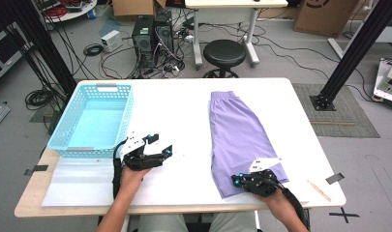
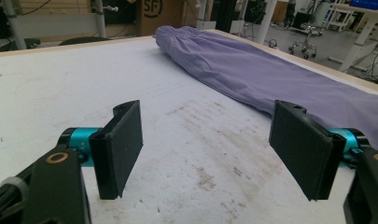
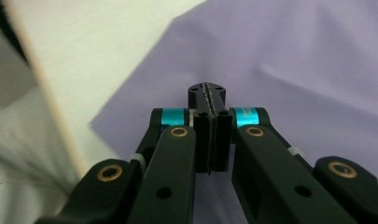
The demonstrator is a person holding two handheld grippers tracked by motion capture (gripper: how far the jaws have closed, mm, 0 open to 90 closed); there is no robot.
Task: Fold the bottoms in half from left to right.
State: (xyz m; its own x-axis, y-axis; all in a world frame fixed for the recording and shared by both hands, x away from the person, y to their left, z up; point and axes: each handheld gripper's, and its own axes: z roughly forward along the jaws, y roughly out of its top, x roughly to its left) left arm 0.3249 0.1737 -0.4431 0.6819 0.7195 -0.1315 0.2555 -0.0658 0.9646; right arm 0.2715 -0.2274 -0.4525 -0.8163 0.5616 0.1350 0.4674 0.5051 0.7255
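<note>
Fingers (image 2: 123,144) of the left gripper (image 1: 160,145) spread wide, with nothing but bare, scuffed white table (image 1: 179,106) between them. Low over the tabletop, pointed toward the purple shorts (image 1: 237,130). Plenty of open surface ahead and to either side: blue basket (image 1: 94,88) just behind and to the left at the table's left edge, shorts well apart to the right. Seen along the left gripper's jaws, long side of the shorts (image 2: 252,70) running diagonally past the right-hand finger, gathered waistband at the far end, near the far table edge.

Fingers (image 3: 201,126) of the right gripper (image 1: 237,180) pressed flat together, only a thin seam between the pads. Cannot tell whether any cloth is caught in that seam. Tips low over the near hem of the shorts (image 3: 289,56), beside its near left corner. Little room there: front edge of the table close behind the gripper, wooden rim and a strip of white top just beside the cloth corner in the right gripper view.

Shorts laid flat and lengthwise on the right half of the table, waistband far, leg hems near. Bare table all round them; farther right, near the front corner, a thin wooden stick (image 1: 319,190) and a scrap of grey tape (image 1: 335,178), both clear of the cloth and of the right hand.
</note>
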